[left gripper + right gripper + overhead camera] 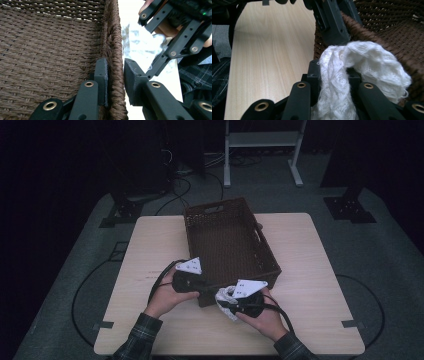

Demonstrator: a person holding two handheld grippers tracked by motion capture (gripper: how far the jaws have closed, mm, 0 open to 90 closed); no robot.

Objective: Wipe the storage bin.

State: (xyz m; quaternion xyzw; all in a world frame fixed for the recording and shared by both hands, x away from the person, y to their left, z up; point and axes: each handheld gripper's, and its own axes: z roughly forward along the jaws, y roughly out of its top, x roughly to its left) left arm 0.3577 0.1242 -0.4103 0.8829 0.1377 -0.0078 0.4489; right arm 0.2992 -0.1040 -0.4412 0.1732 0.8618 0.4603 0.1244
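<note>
The right tool [332, 75] was closed on a white knitted cloth [362, 65]; its two black jaws pinched a twisted fold, and the rest of the cloth bulged loose toward 3 o'clock, against the basket's near rim. The left tool [115, 75] was narrow, with one jaw inside and one outside the near wall of the dark brown woven rectangular basket [227, 237], so it held that wall. In the high view the basket stood at the middle of the light wooden surface [310, 270], and the cloth was at its 6 o'clock edge. To do this step well, I think the left tool should keep the basket steady while the right lifts the cloth fully over the rim before it opens.
</note>
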